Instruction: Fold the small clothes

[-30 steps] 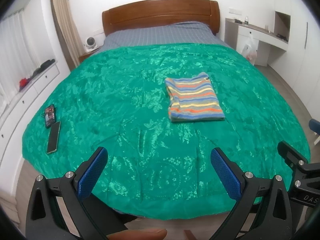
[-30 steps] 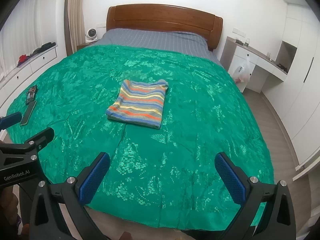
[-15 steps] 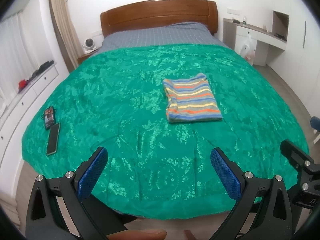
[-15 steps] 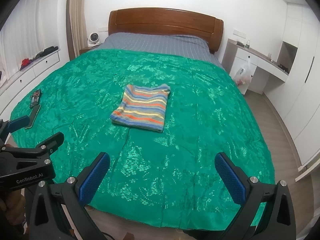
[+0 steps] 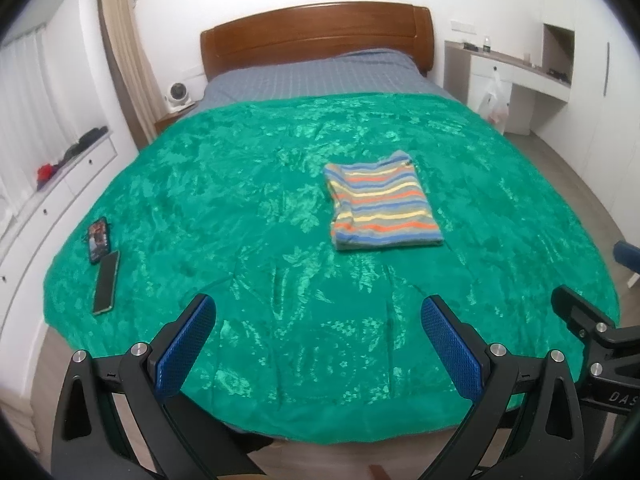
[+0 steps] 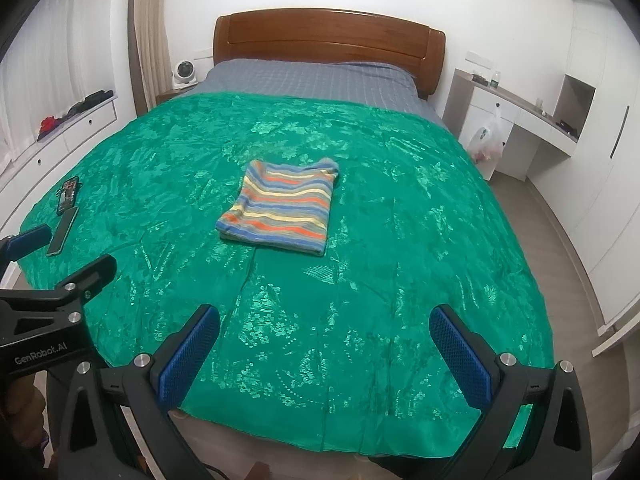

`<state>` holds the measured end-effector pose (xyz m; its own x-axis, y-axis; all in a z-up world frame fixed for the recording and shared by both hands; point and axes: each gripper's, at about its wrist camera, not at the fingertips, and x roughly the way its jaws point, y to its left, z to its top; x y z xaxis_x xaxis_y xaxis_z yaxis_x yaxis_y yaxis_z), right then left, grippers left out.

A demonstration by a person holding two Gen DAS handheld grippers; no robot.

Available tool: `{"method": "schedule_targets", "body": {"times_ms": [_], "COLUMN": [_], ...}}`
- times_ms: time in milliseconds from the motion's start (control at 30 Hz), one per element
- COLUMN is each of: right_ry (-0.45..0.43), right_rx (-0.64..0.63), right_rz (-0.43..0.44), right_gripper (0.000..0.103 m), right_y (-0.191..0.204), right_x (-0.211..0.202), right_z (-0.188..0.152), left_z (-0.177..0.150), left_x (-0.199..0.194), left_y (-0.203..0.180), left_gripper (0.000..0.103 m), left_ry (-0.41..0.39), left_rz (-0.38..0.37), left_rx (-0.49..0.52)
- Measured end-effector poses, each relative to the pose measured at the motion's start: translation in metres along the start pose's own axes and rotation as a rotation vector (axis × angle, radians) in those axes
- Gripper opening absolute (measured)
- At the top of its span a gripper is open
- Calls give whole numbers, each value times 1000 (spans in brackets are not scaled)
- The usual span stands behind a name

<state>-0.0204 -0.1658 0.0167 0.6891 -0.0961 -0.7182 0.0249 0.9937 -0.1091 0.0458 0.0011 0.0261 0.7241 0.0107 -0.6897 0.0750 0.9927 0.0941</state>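
A small striped garment point(image 5: 383, 203) point(image 6: 282, 208), folded into a neat rectangle, lies near the middle of the green bedspread point(image 5: 240, 208) point(image 6: 400, 220). My left gripper point(image 5: 318, 344) hangs open over the foot edge of the bed, well short of the garment, nothing between its blue pads. My right gripper point(image 6: 324, 350) is open too, also back at the foot edge and holding nothing. Each gripper shows at the side of the other's view.
Two phones point(image 5: 102, 264) point(image 6: 64, 216) lie near the bed's left edge. A wooden headboard point(image 5: 316, 36) stands at the far end. White drawers point(image 5: 52, 196) run along the left wall; a desk with a plastic bag point(image 6: 486, 140) stands at the right.
Both grippers have drawn back from the bed and risen a little, so the folded garment looks farther away. The garment itself has not moved.
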Motion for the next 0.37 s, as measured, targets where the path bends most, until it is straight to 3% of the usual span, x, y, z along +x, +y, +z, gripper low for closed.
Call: {"method": "schedule_targets", "body": {"times_ms": [367], "right_ry": [2], "right_rx": [4], "right_rz": [2], "right_gripper": [103], "right_y": [-2], "right_x": [1], "right_z": [1], "left_z": [-2], "left_x": [2], "left_y": [-5], "left_gripper": [103], "left_ry": [13], "left_rz": [2], "left_rx": [10]}}
